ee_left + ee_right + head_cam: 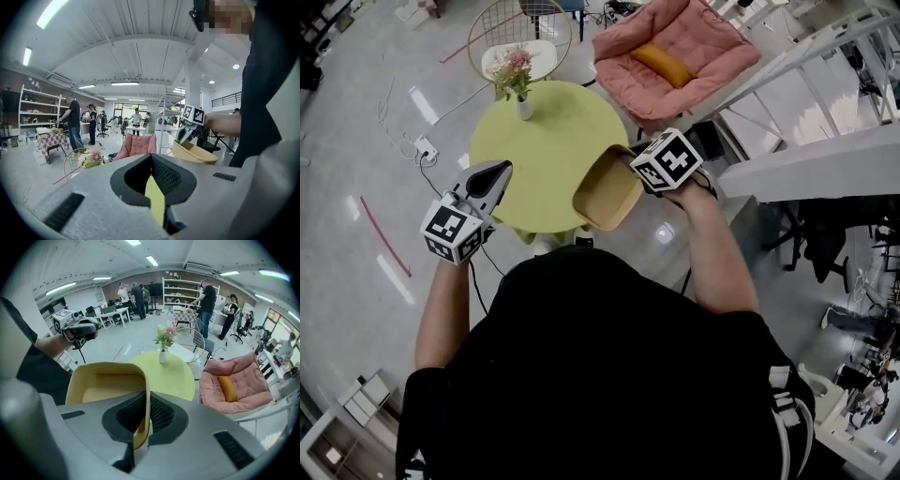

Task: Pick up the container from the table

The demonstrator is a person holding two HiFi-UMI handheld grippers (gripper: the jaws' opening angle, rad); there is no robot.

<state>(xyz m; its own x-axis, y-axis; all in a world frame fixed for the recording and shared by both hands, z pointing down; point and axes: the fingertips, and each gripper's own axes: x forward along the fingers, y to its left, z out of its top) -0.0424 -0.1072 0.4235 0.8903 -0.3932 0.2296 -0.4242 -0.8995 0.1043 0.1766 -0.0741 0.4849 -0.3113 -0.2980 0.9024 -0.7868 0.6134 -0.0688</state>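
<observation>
Right gripper view: right tongs [143, 397] pinch the shallow tan container [105, 386]; left tongs [151, 159] closed.

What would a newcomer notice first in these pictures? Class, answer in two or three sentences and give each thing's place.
The eye goes first to the beige container, pinched by its rim in the right hand-held gripper and held in the air over the near edge of the round yellow-green table. Next comes the vase of pink flowers at the table's far edge, with the pink cushioned chair on the floor beyond.
</observation>
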